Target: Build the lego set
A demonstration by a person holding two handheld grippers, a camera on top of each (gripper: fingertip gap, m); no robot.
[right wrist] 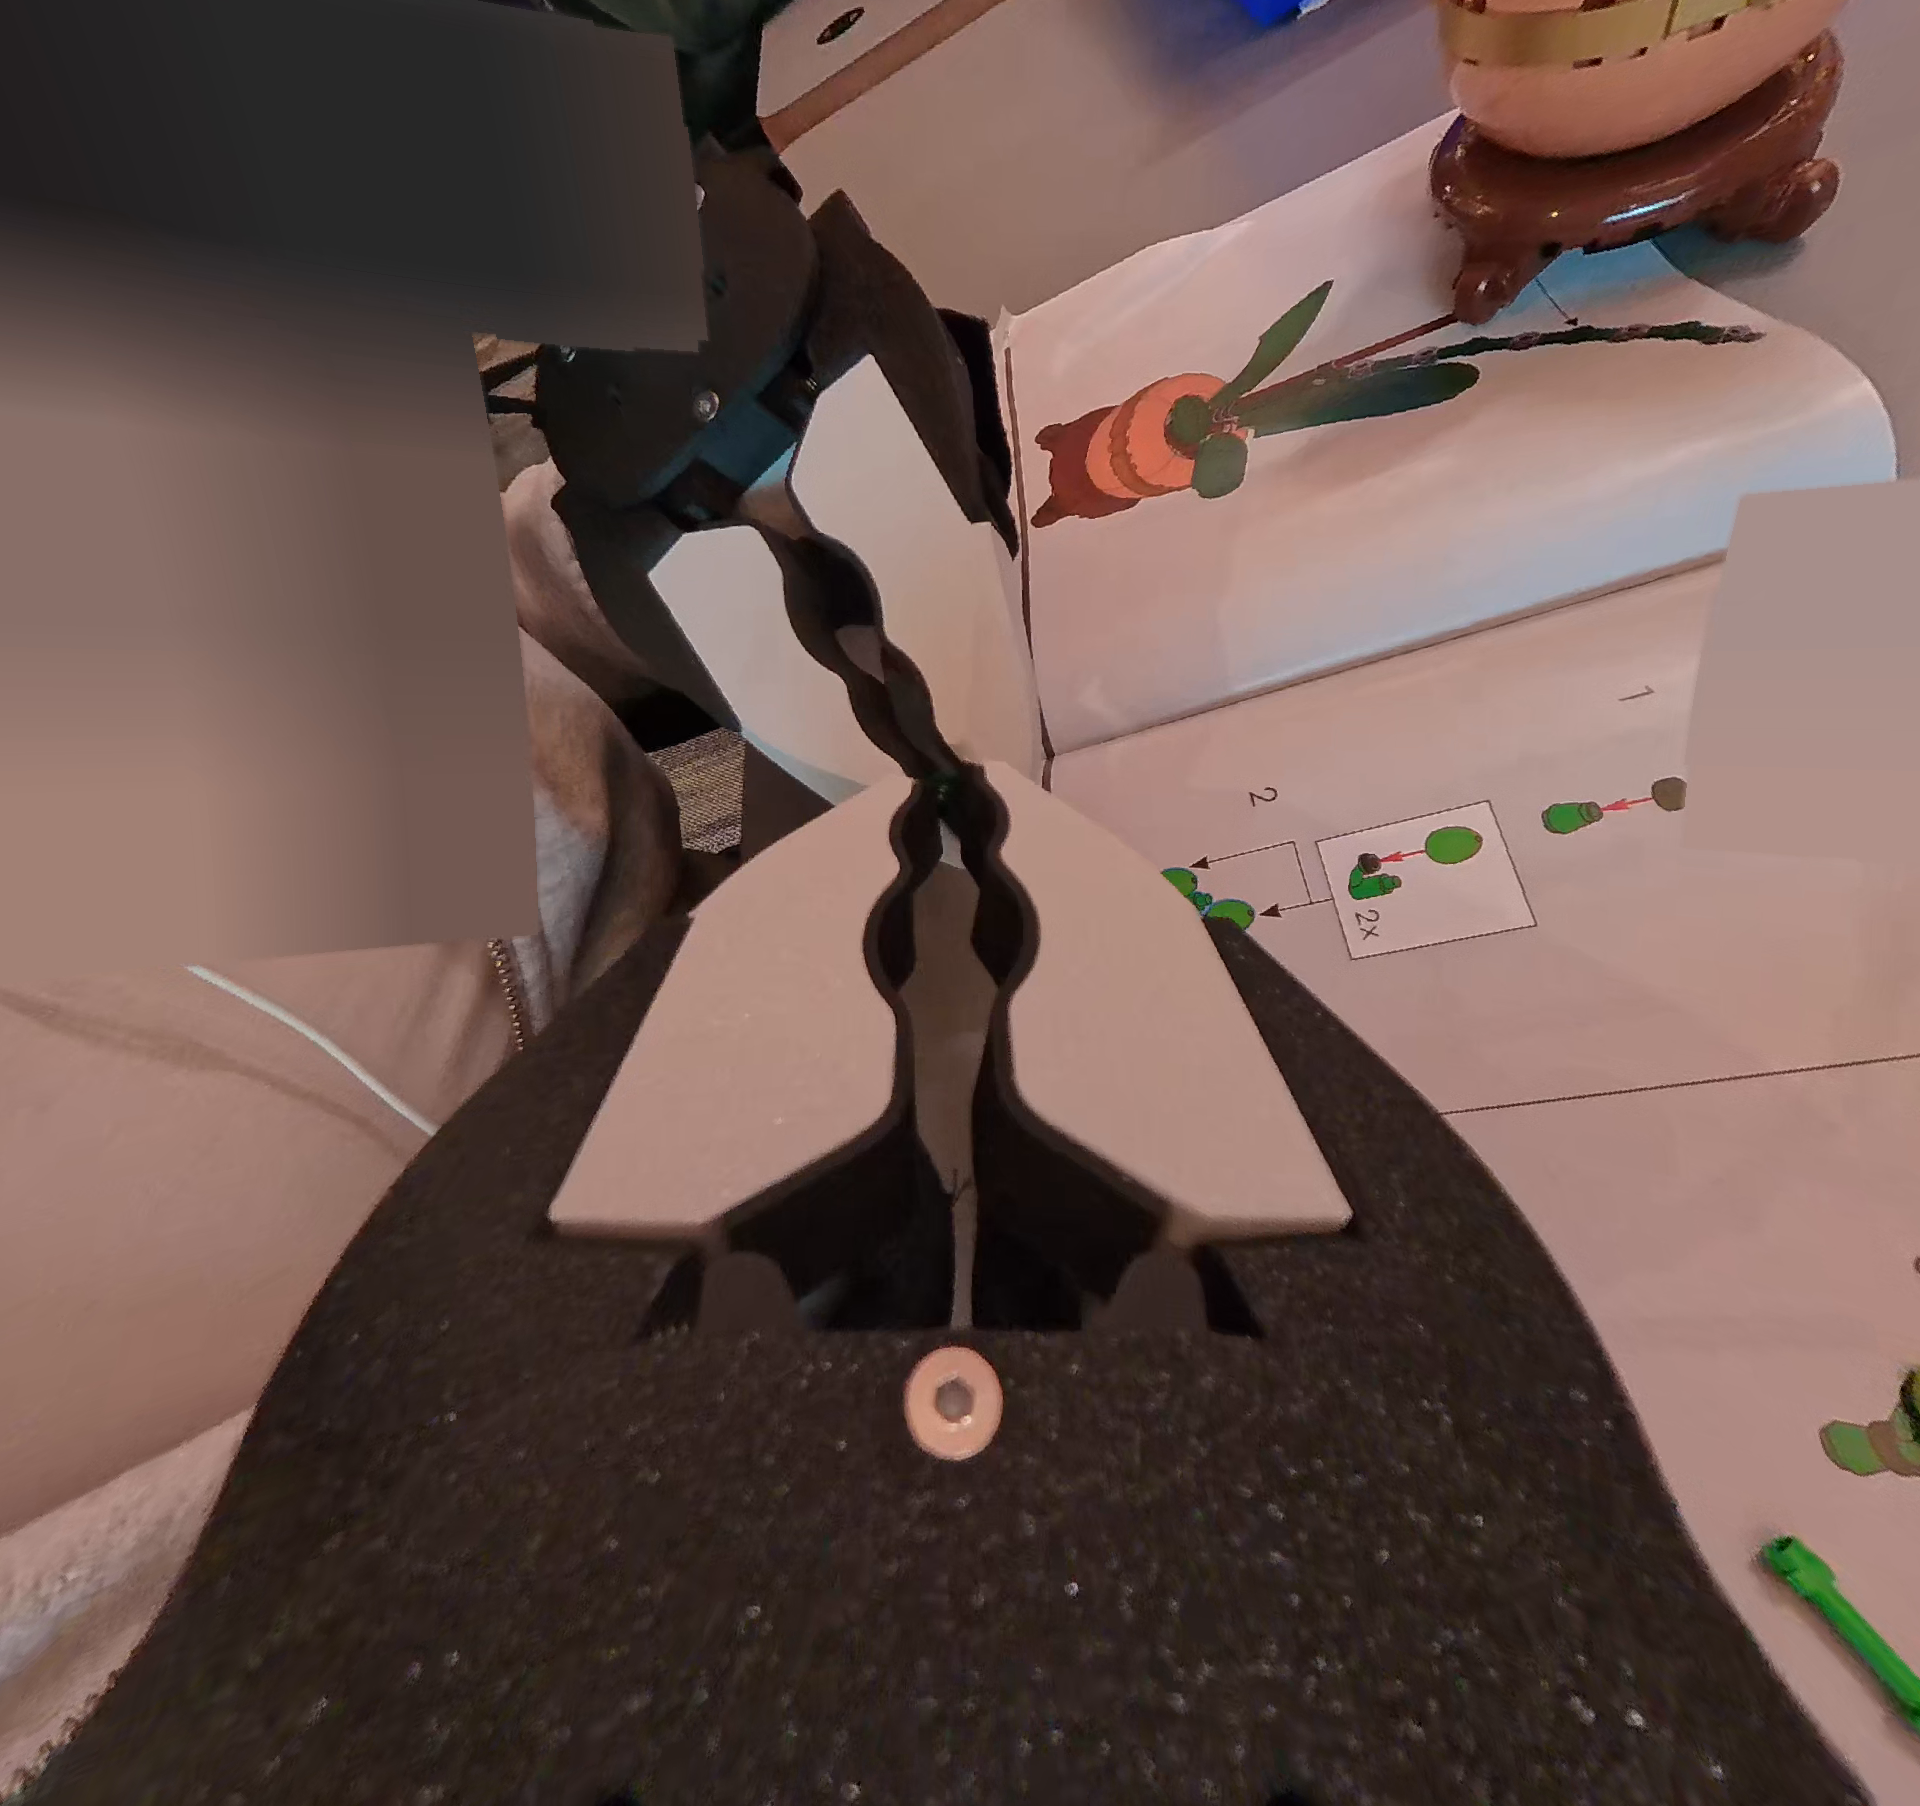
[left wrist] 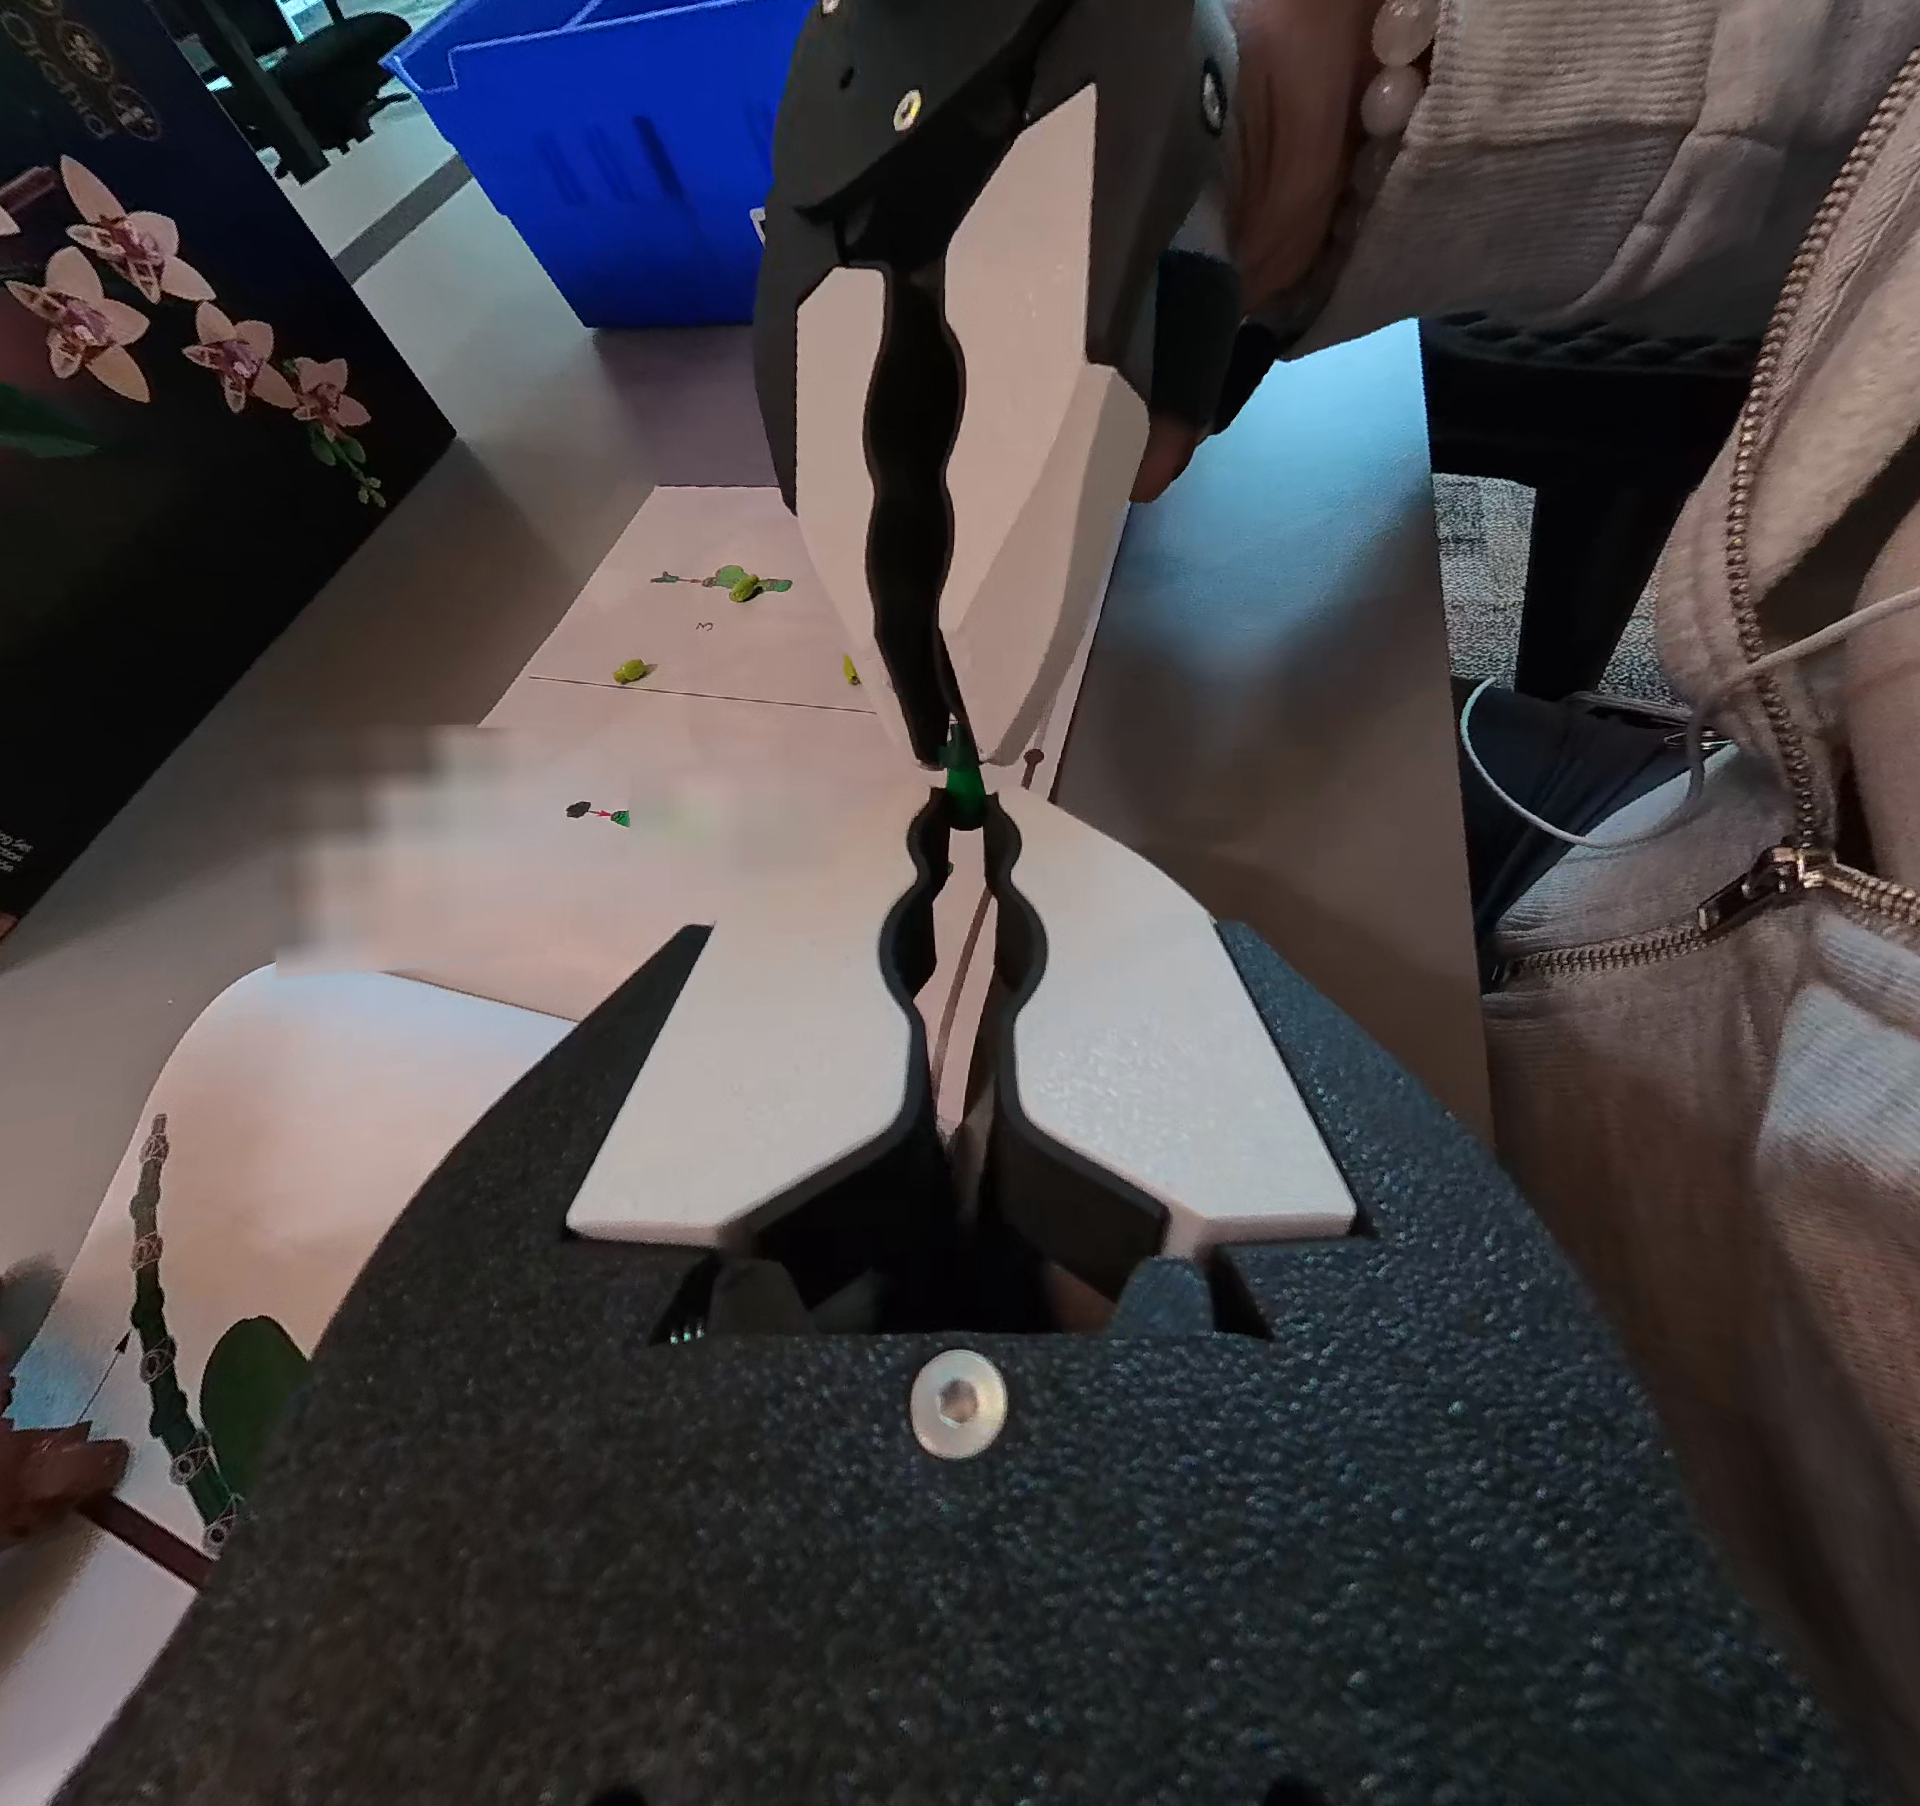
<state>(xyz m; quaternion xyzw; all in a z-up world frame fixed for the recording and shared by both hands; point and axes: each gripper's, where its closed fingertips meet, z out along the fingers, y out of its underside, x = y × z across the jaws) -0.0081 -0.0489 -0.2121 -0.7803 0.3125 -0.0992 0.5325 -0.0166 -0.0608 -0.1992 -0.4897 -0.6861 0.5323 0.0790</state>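
Note:
A small green lego piece [left wrist: 960,777] is held in the air between the two grippers, which meet tip to tip above the open instruction booklet [left wrist: 727,644]. My left gripper [left wrist: 962,813] is shut on its lower end. My right gripper [left wrist: 943,750] comes down from above and is shut on its upper end. In the right wrist view the piece [right wrist: 948,786] is a dark green speck, mostly hidden between my right gripper [right wrist: 951,800] and the left gripper [right wrist: 932,769] coming from the upper left.
The lego box with orchid pictures [left wrist: 156,354] stands at the left, a blue bin [left wrist: 623,125] behind it. A pink vase with a gold band on a brown base [right wrist: 1662,42] stands on the booklet [right wrist: 1455,561]. A green rod [right wrist: 1839,1621] lies at the lower right. Both grippers' tips are close together, under 4 cm apart.

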